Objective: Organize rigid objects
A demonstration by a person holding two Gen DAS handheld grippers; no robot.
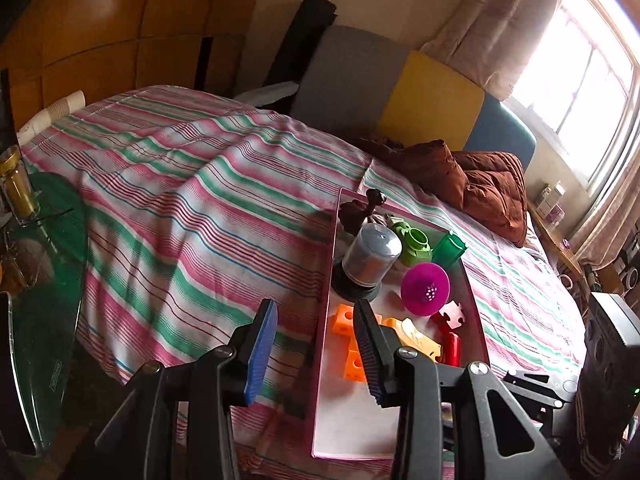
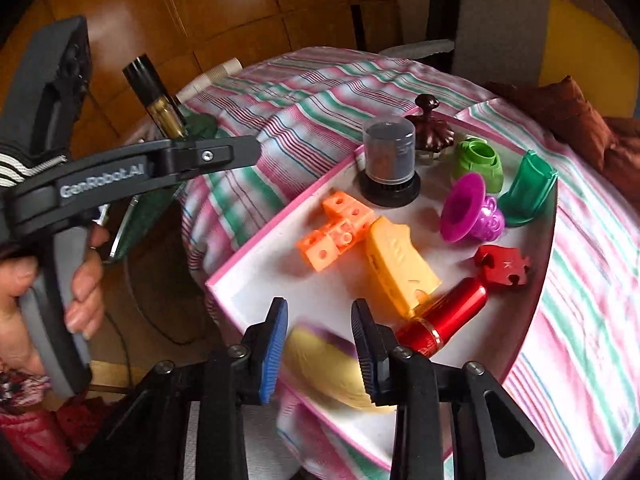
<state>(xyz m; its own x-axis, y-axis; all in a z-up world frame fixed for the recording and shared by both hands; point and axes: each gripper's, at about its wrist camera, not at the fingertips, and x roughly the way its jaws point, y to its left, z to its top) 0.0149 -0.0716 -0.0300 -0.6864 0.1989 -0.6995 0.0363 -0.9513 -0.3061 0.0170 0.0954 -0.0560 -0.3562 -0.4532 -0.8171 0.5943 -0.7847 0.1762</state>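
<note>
Right hand-held gripper (image 2: 320, 344) — clamped on a blurred yellow piece (image 2: 320, 364), low over the near end of the pink-rimmed tray (image 2: 280, 228) on the striped bed (image 1: 180, 184). Left hand-held gripper (image 1: 316, 320) — spread, empty (beside the tray's edge). In tray: orange cubes (image 2: 336, 228), red tube (image 2: 444, 312).

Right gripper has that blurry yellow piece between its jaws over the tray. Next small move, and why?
Probably lower the right gripper slightly and set the yellow rounded object on the bare near corner of the pink-rimmed white tray. The piece sits between the pads above that free spot, clear of the red metallic cylinder.
</note>
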